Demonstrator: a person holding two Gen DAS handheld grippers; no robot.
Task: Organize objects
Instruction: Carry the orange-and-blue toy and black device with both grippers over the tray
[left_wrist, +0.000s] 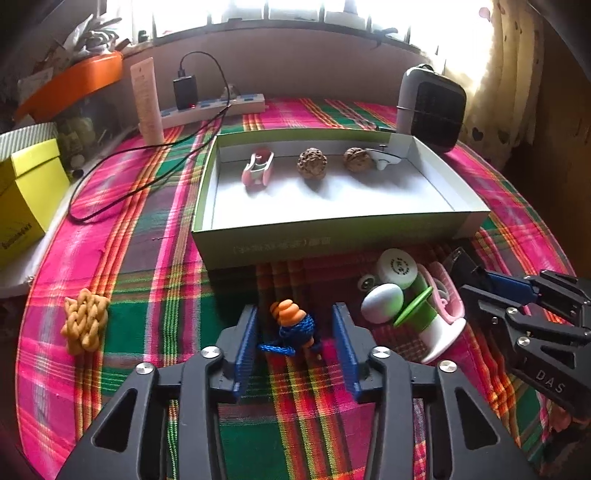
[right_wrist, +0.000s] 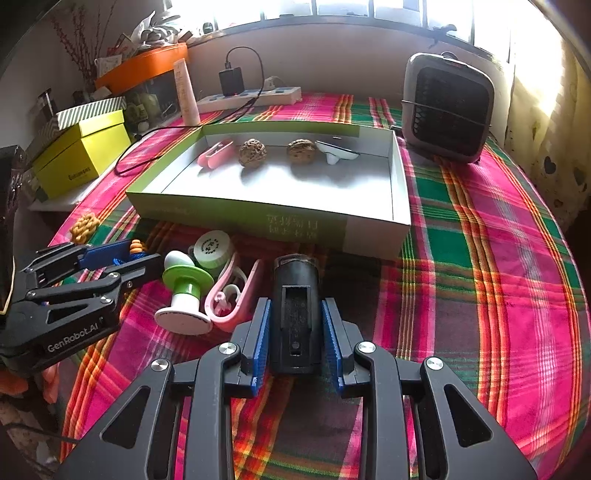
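The left gripper (left_wrist: 295, 343) is built from matte black plastic links, each arm pierced by triangular cut-outs. Round silver screw heads are set at the pivots. Blue ribbed pads (left_wrist: 245, 349) are mounted on the inner faces of its two fingers. The same construction is seen on the right gripper (right_wrist: 295, 338): black linkage arms, silver pivot screws, and blue ridged pads (right_wrist: 260, 336). From the side, white lettering is printed on the black housings: "GenRobot.AI" is read on the left gripper's body in the right wrist view, and "DAS" on the right gripper's body in the left wrist view.
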